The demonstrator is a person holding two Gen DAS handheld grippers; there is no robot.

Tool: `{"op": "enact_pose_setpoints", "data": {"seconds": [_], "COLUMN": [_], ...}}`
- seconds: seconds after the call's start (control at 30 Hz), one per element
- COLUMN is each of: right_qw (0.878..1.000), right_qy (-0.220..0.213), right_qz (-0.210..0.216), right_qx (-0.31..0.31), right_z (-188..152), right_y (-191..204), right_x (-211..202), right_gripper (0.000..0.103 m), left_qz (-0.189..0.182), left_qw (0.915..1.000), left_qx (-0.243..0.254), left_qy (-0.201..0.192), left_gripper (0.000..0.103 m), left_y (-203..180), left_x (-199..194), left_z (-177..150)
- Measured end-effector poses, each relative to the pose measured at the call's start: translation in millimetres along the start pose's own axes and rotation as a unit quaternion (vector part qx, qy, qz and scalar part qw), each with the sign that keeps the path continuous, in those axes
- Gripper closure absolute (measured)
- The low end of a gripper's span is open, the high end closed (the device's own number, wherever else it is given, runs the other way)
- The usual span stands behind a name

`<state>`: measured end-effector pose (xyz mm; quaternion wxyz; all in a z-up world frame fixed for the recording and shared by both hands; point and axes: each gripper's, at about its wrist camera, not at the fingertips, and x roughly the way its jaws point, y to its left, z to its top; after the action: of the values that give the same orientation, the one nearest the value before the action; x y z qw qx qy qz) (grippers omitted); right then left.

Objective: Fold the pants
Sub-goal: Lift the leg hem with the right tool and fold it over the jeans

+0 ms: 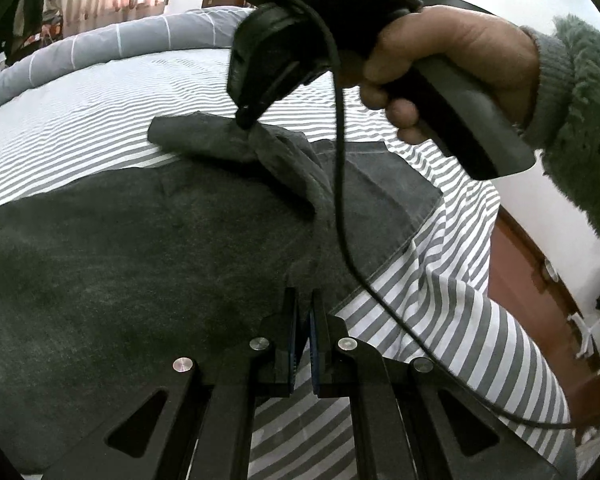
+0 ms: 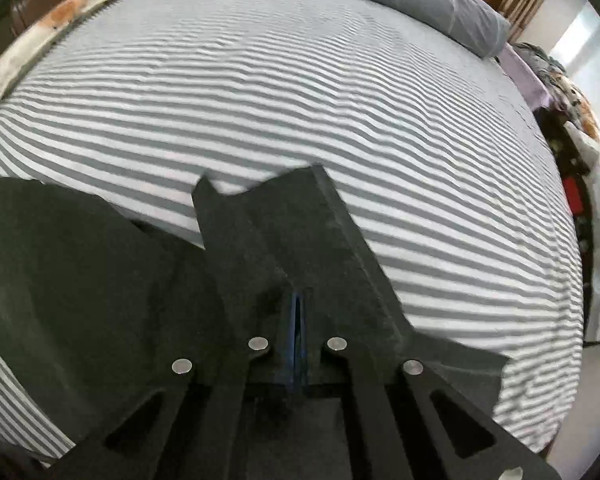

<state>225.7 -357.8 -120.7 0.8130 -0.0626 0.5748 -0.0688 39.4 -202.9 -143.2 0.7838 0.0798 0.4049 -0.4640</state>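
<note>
**Both grippers pinching dark pants on the striped bed**

Left wrist view: the left gripper (image 1: 304,300) is closed to a narrow slit on the near edge of the pants (image 1: 120,248), spread across the striped bedsheet (image 1: 100,92).

Right wrist view: the right gripper (image 2: 299,300) is clamped on a lifted fold of pants (image 2: 268,236).

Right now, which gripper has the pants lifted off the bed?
The right gripper: its jaws pinch a raised pants edge; the left gripper holds cloth low.
</note>
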Motion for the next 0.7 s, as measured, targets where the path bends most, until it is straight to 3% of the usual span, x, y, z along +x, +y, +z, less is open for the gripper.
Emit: {"op": "enact_pose_setpoints", "data": {"seconds": [0.17, 0.37, 0.57, 0.7], "right_qw": [0.999, 0.991, 0.97, 0.951], "right_qy": [-0.018, -0.04, -0.017, 0.012], "right_qz": [-0.006, -0.017, -0.046, 0.019], "right_qx": [0.037, 0.125, 0.238, 0.307], "right_z": [-12, -46, -134, -189], "right_y": [-12, -72, -121, -142], "right_x": [-8, -28, -32, -13], "right_gripper": [0.103, 0.103, 0.103, 0.103], "left_qz": [0.004, 0.014, 0.027, 0.032], "left_qw": [1.0, 0.9998, 0.9989, 0.9981], "left_qx": [0.004, 0.014, 0.038, 0.05], "left_qy": [0.005, 0.003, 0.002, 0.016], "left_gripper": [0.098, 0.098, 0.098, 0.098], "left_y": [0, -1, -9, -13], "left_x": [2, 0, 2, 9], "left_z": [-1, 2, 6, 0]}}
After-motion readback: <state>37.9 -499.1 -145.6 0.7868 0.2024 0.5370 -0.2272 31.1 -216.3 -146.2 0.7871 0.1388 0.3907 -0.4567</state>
